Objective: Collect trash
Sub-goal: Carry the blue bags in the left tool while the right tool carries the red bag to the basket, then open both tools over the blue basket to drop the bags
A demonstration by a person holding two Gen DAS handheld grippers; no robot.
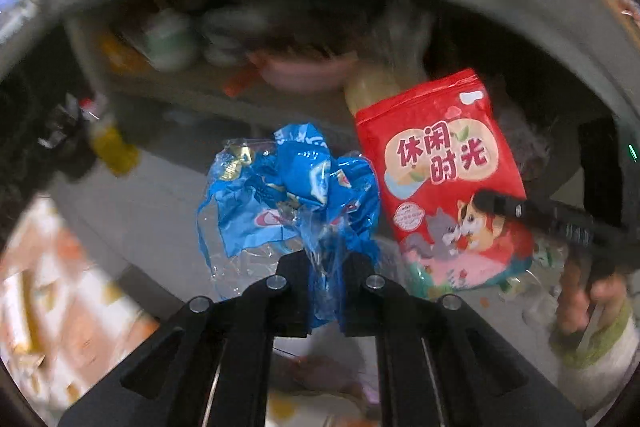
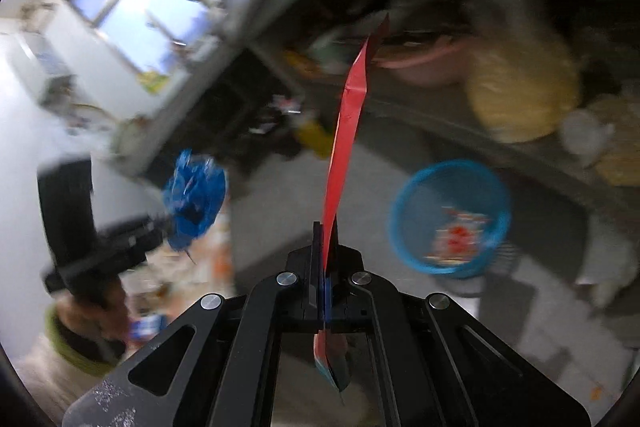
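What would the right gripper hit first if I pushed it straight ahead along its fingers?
Probably nothing close. The right gripper, shut on the red snack bag, points at grey floor, then a blurred low shelf with a pink basin. The blue bin sits off to the right. Depth is unclear.

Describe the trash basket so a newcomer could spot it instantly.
Look at the grey floor ahead of the right gripper, to the right of the red snack bag it holds. The round blue basket stands there, open-topped with colourful wrappers inside, unlike the pink basin beyond.
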